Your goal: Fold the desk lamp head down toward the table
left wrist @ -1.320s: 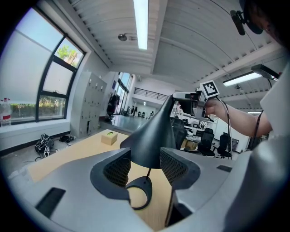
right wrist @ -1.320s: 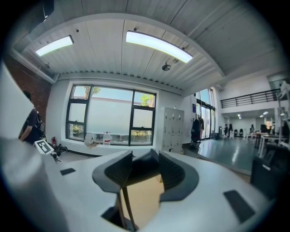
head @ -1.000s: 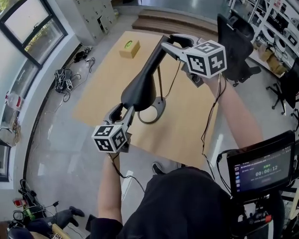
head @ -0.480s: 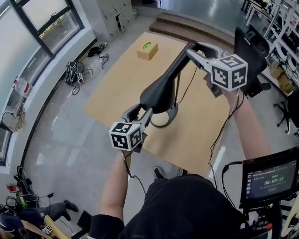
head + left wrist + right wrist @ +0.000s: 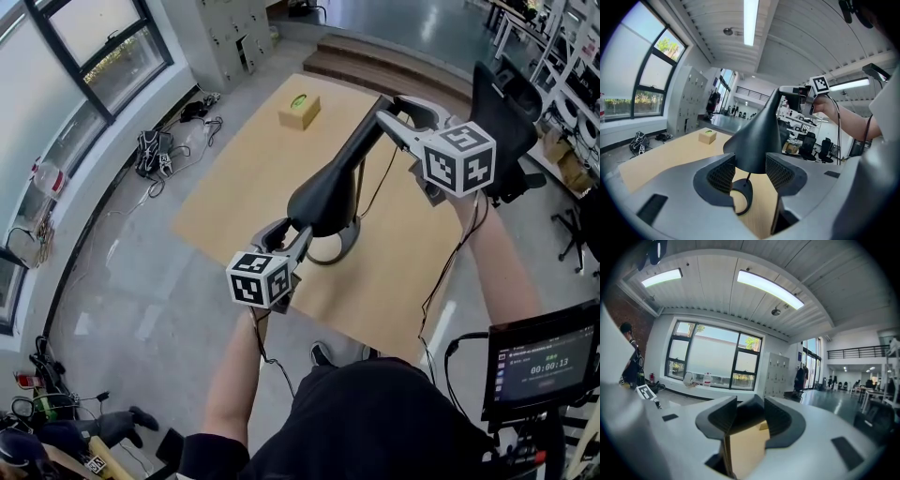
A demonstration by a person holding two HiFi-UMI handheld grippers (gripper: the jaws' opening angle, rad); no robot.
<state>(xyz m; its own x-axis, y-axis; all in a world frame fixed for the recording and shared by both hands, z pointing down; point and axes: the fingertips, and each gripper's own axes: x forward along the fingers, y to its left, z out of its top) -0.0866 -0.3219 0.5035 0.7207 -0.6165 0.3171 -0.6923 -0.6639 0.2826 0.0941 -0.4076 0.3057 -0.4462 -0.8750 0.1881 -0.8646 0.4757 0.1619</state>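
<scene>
A black desk lamp stands on the wooden table (image 5: 244, 178); its ring base (image 5: 333, 246) rests near the table's near edge. The cone-shaped lamp head (image 5: 323, 197) hangs low over the base, and my left gripper (image 5: 286, 232) is shut on its rim. In the left gripper view the cone (image 5: 757, 138) fills the gap between the two pads (image 5: 723, 173), with the base (image 5: 743, 199) below. The lamp arm (image 5: 366, 141) slopes up to the right. My right gripper (image 5: 389, 108) is shut on its upper end, which shows as a dark part (image 5: 750, 416) between the jaws.
A small cardboard box (image 5: 299, 111) with a green top sits at the table's far end. A black office chair (image 5: 502, 103) stands to the right of the table. Cables (image 5: 159, 150) lie on the floor at the left. A small screen (image 5: 539, 361) hangs at lower right.
The head view has shifted, so everything sits further right and up in the picture. Both grippers keep the same hold on the lamp, and the lamp's pose looks unchanged.
</scene>
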